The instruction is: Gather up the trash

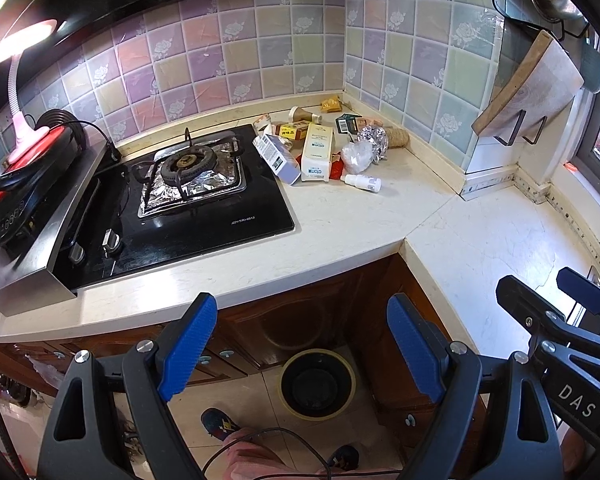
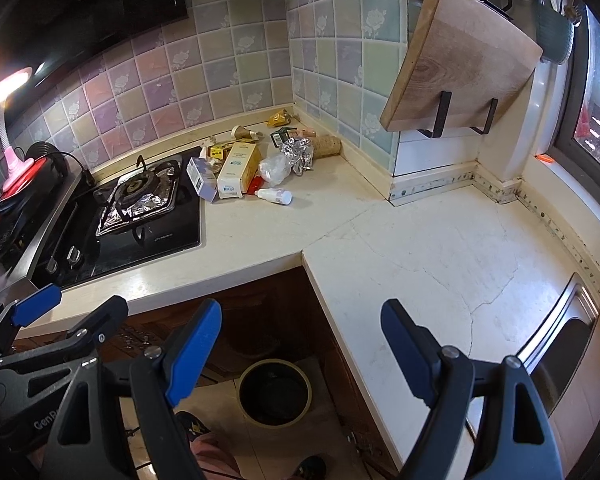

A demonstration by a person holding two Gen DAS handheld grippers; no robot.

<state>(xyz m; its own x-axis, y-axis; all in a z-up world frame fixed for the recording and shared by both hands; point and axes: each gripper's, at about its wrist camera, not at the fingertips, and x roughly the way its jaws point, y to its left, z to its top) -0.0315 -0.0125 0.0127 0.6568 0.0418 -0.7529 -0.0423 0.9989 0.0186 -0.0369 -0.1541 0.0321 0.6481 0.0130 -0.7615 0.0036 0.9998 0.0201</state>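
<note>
A heap of trash lies in the counter's back corner: a white carton (image 1: 318,152) (image 2: 239,169), a smaller white box (image 1: 277,155) (image 2: 201,178), a small white bottle (image 1: 362,182) (image 2: 275,195), crumpled foil (image 1: 374,141) (image 2: 299,154), a clear plastic bag (image 1: 356,157) (image 2: 274,169) and wrappers. A round bin (image 1: 318,385) (image 2: 275,393) stands on the floor below the counter's inner corner. My left gripper (image 1: 302,344) hangs open over the bin, far from the heap. My right gripper (image 2: 302,348) is open too, nothing between its fingers. Each gripper shows in the other's view.
A black gas hob (image 1: 204,204) with a foil-lined burner sits left of the heap. A cutting board (image 2: 460,60) leans on wall brackets at the right. A sink rim (image 2: 556,320) lies at the far right. A person's shoes (image 1: 220,424) stand beside the bin.
</note>
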